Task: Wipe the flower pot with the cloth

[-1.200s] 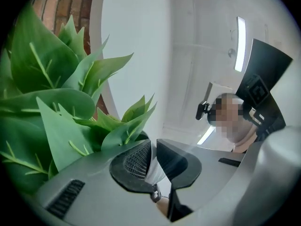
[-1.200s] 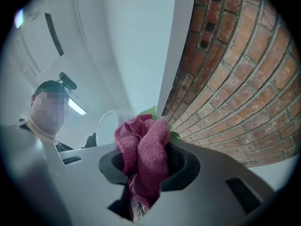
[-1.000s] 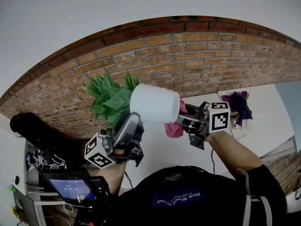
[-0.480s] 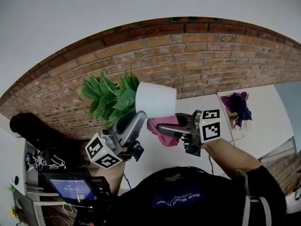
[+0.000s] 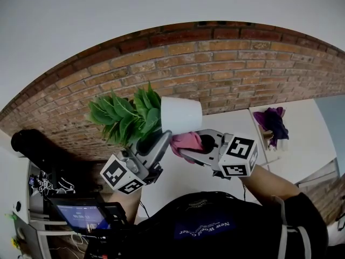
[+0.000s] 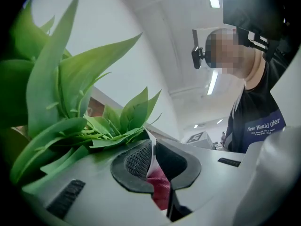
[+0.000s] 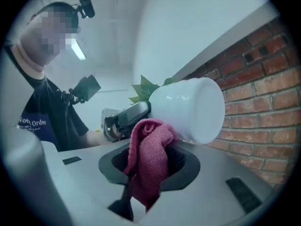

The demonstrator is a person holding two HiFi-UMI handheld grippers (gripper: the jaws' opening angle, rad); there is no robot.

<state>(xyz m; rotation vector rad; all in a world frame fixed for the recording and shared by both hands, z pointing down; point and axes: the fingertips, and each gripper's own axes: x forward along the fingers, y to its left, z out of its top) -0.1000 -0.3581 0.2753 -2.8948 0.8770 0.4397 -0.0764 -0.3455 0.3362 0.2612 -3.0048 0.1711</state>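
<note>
A white flower pot (image 5: 181, 115) with green leaves (image 5: 121, 117) is held up in the air, tipped on its side. My left gripper (image 5: 161, 139) is shut on the pot's thin white rim (image 6: 150, 150), leaves (image 6: 70, 112) filling that view. My right gripper (image 5: 188, 144) is shut on a pink cloth (image 5: 186, 141); the cloth (image 7: 149, 161) presses against the pot's side (image 7: 188, 107) near the rim. Pink cloth shows behind the rim in the left gripper view.
A brick wall (image 5: 232, 69) runs behind. A white table (image 5: 302, 128) at right carries a tray with a purple cloth (image 5: 272, 120). A laptop (image 5: 81, 215) sits low at left. The person's arm (image 5: 269, 182) reaches from below.
The pot has tipped further and dropped slightly; the plant swung left. My right gripper moved left and turned, bringing the cloth along the pot toward the rim by the left gripper.
</note>
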